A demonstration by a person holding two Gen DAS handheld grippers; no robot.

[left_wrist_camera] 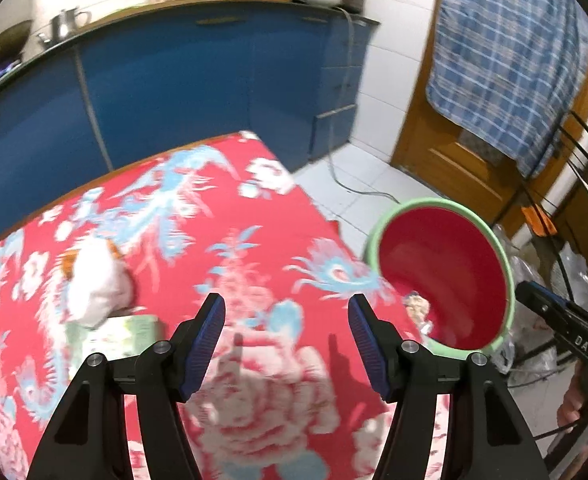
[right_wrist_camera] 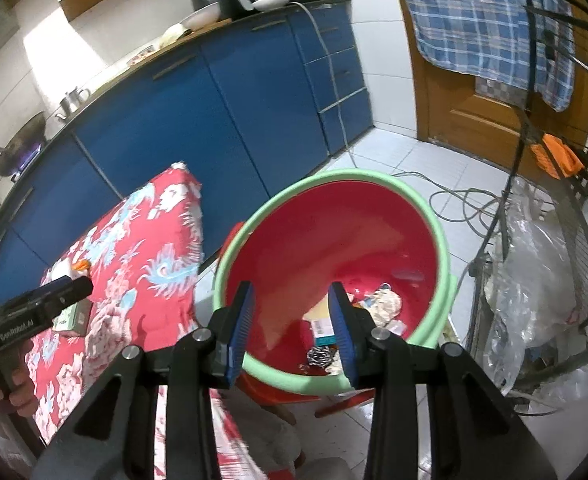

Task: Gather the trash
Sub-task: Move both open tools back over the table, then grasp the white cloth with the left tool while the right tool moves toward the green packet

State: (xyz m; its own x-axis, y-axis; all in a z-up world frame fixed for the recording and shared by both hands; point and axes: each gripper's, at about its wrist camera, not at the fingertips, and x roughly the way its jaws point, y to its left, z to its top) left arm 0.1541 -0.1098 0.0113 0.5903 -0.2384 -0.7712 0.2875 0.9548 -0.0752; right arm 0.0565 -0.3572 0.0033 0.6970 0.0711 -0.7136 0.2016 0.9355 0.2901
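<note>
- The red basin (right_wrist_camera: 334,240) with a pale green rim stands just off the right edge of the table, which is covered in a red floral cloth (left_wrist_camera: 254,240); it rests on a red stool (right_wrist_camera: 278,394) on the white tile floor. Its mouth faces up.
- Inside the basin, gathered at its near side, lies a small heap of trash (right_wrist_camera: 358,312): a crumpled pale wrapper, a flat card or packet with a teal band, a dark patterned scrap and other bits too small to name.
- Away from the basin, toward the far-left part of the cloth, a crumpled white tissue (left_wrist_camera: 94,288) lies against an orange-topped item, and a green-and-white small box (left_wrist_camera: 114,334) sits just beside it on the nearer side. The box lies flat; blur hides which way its long side runs.
- The left gripper (left_wrist_camera: 286,344) hangs over the cloth left of the basin, fingers spread wide, with nothing between them.
- The right gripper (right_wrist_camera: 290,330) hangs above the near rim of the basin, blue pads parted about halfway, holding nothing.
- The left wrist view shows only a sliver of trash at the basin's bottom edge; the right wrist view looks down into it and shows the heap.
- The right wrist view alone shows the stool, a wire rack (right_wrist_camera: 554,200) with clear plastic bags beyond the basin, and grey cables on the floor.
- Behind the basin run blue cabinets (right_wrist_camera: 174,128).
</note>
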